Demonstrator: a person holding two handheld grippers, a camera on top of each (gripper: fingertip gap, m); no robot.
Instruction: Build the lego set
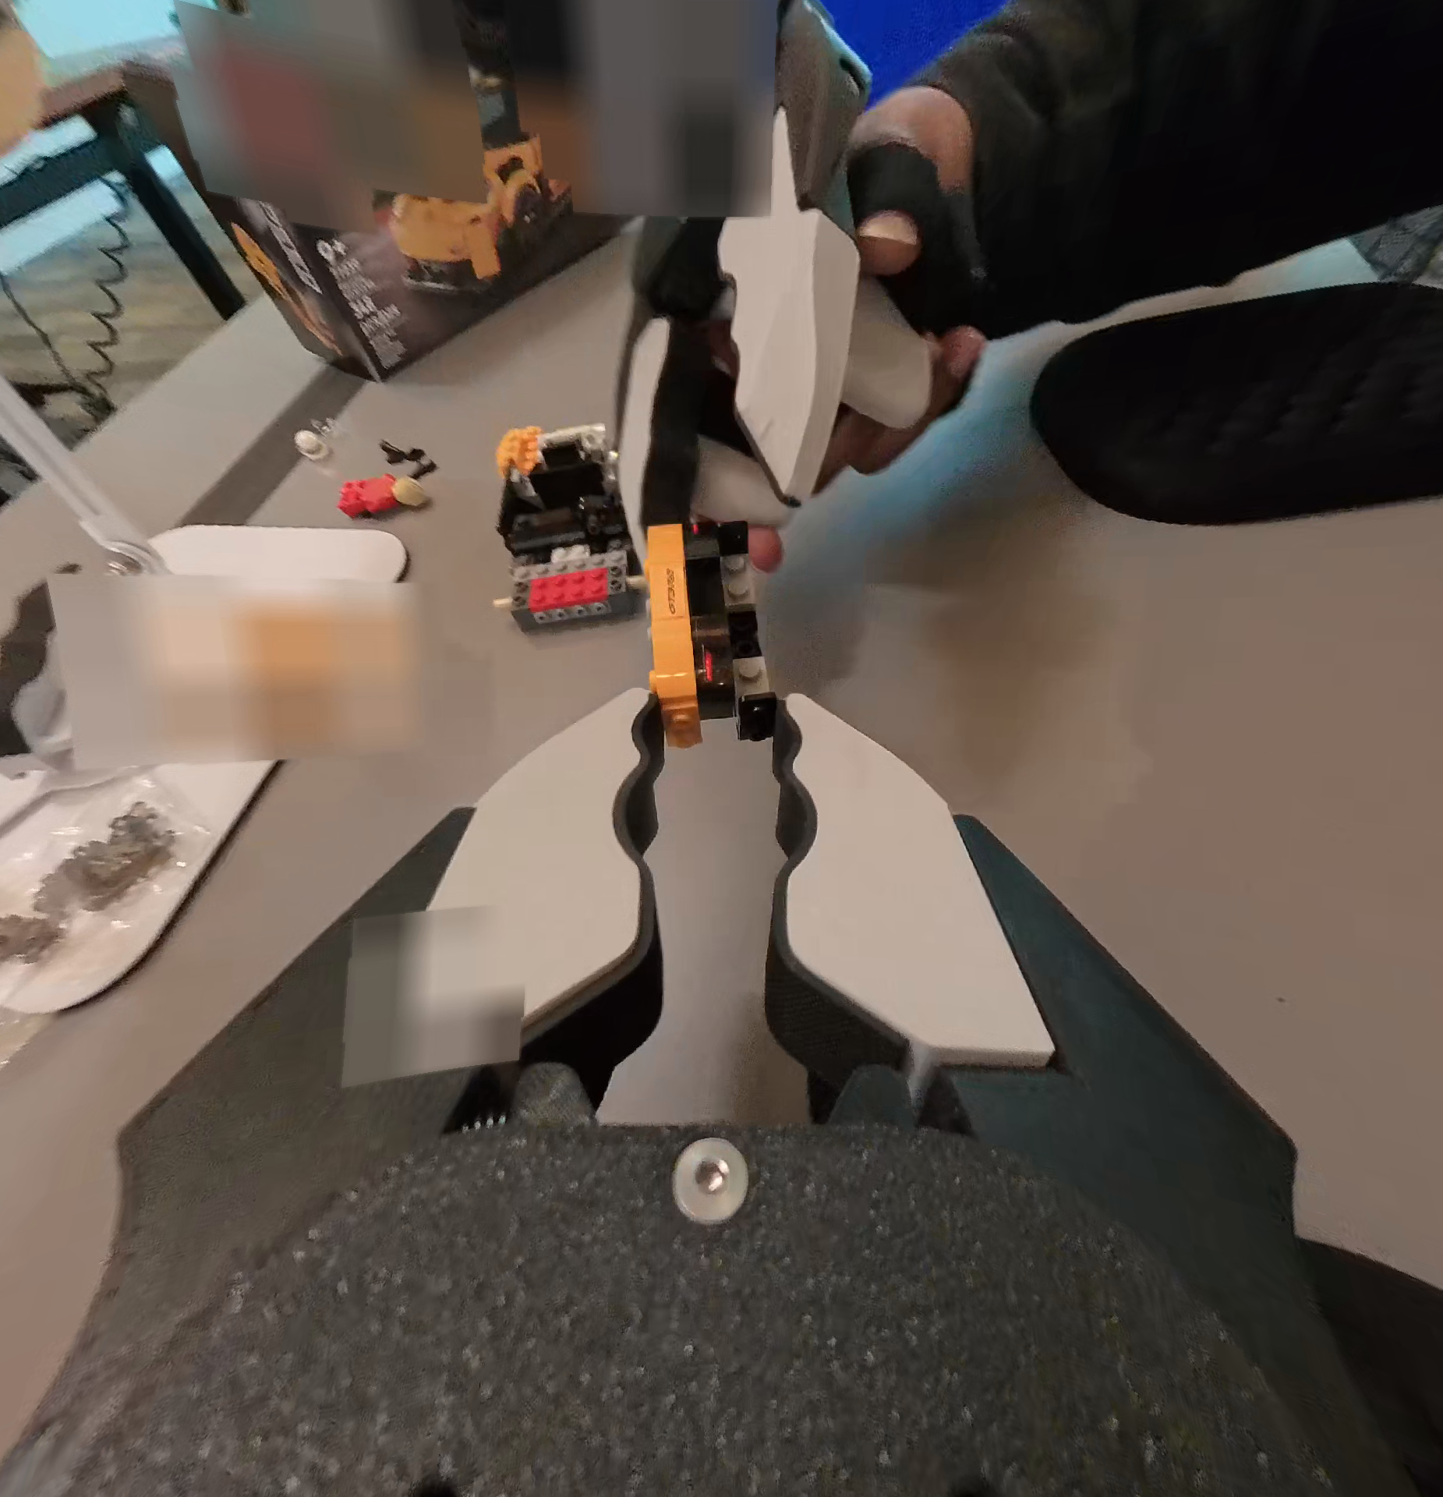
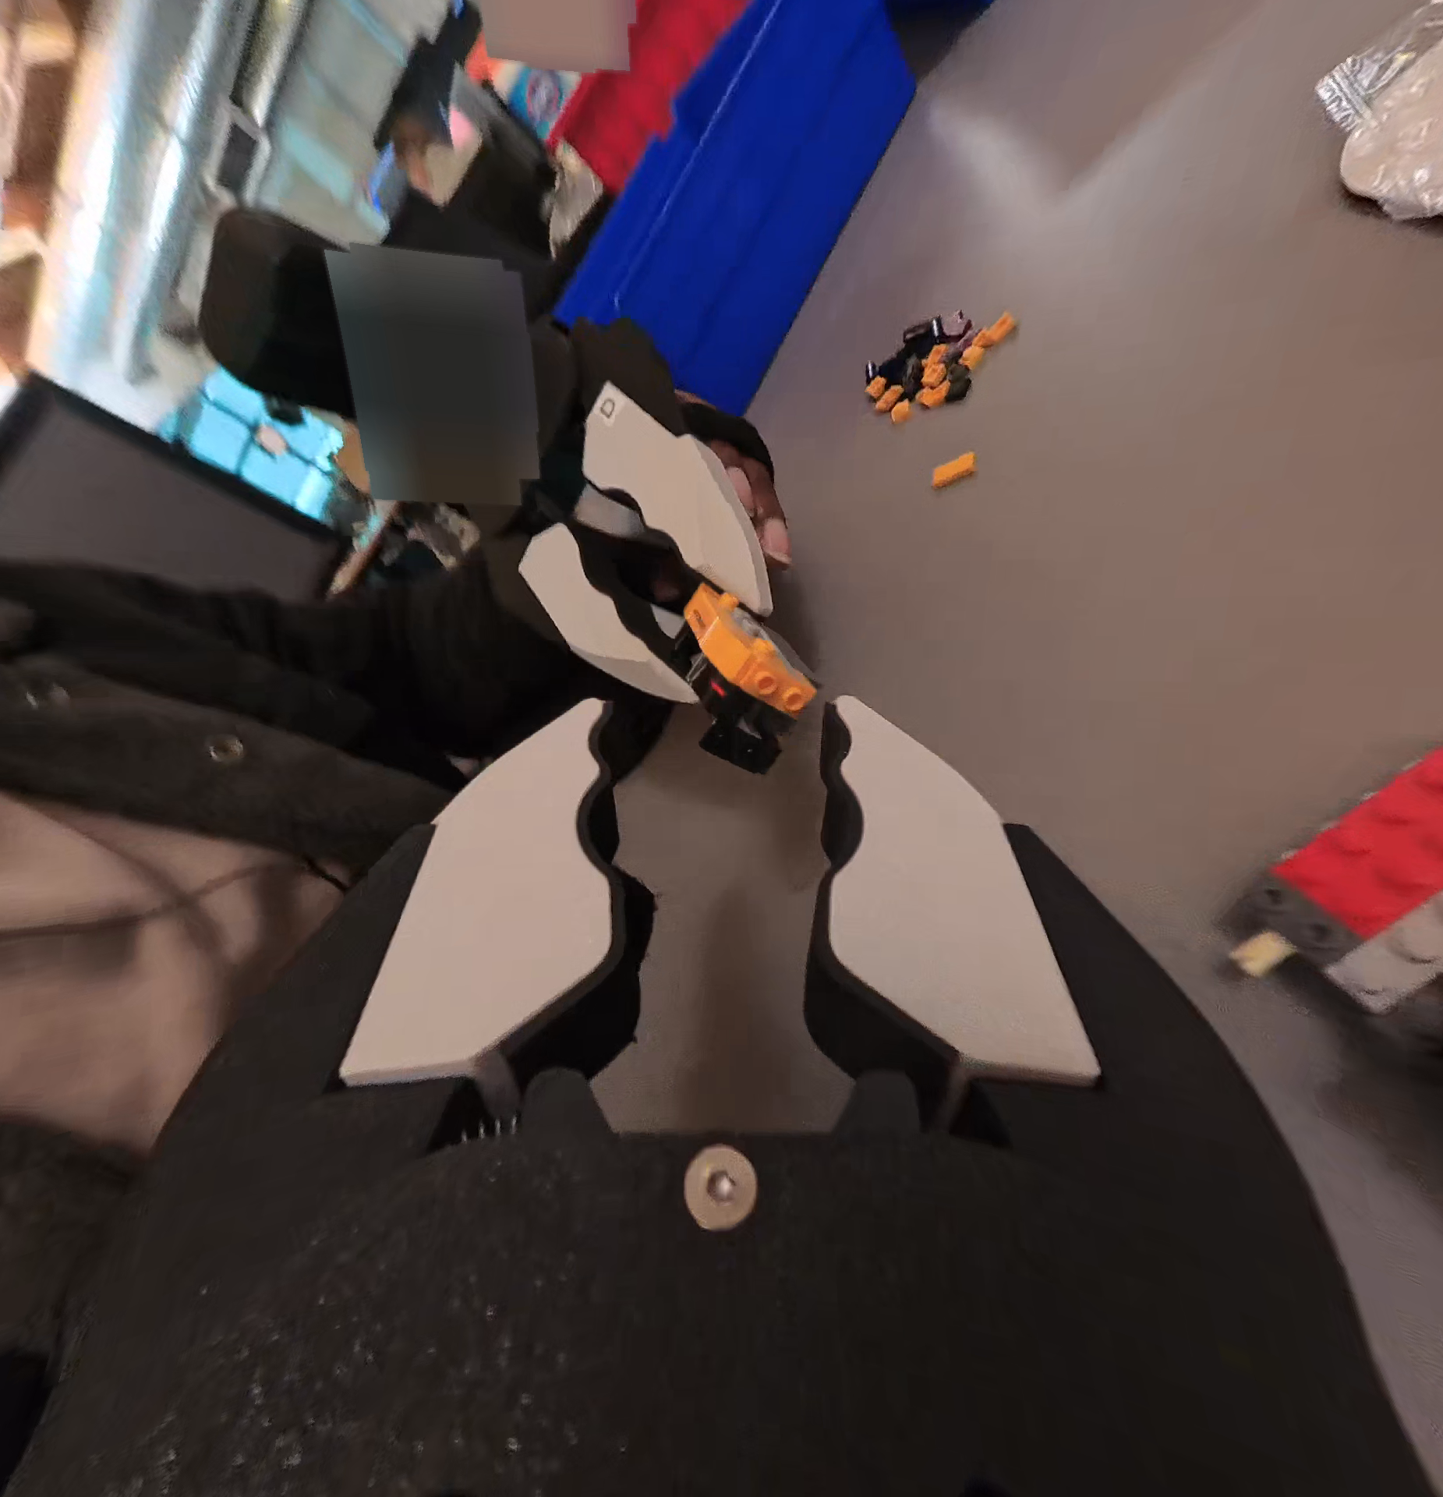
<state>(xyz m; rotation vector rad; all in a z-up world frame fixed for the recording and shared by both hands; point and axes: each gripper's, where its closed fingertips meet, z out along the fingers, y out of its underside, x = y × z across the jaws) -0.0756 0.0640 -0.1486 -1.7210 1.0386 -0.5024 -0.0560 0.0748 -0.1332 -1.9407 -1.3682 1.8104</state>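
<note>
- Left tongs [image 1: 714, 717] are pinching the near end of the small orange-and-black lego sub-assembly [image 1: 702, 624], holding it in the air above the grey tabletop [image 1: 1066, 729].
- Right tongs [image 2: 718, 709] are sitting spread; the sub-assembly's black end [image 2: 740, 741] is lying in the gap at the tips, and neither finger seems to be touching it.
- In the left wrist view, a person's hand in a black fingerless glove [image 1: 912, 243] is gripping the right tool, which is angling down at the far end of the sub-assembly.
- The partly built lego chassis with a red plate on grey and black bricks [image 1: 568, 559] is standing on the tabletop just left of the held piece.
- A small red brick cluster [image 1: 361, 496] is lying farther left, with the dark printed lego box [image 1: 361, 275] standing behind it.
- A loose pile of orange and black lego pieces [image 2: 936, 364] is lying well apart, with a single orange plate [image 2: 954, 470] near it.
- A blue plastic bin [image 2: 734, 202] is sitting at the tabletop's edge.
</note>
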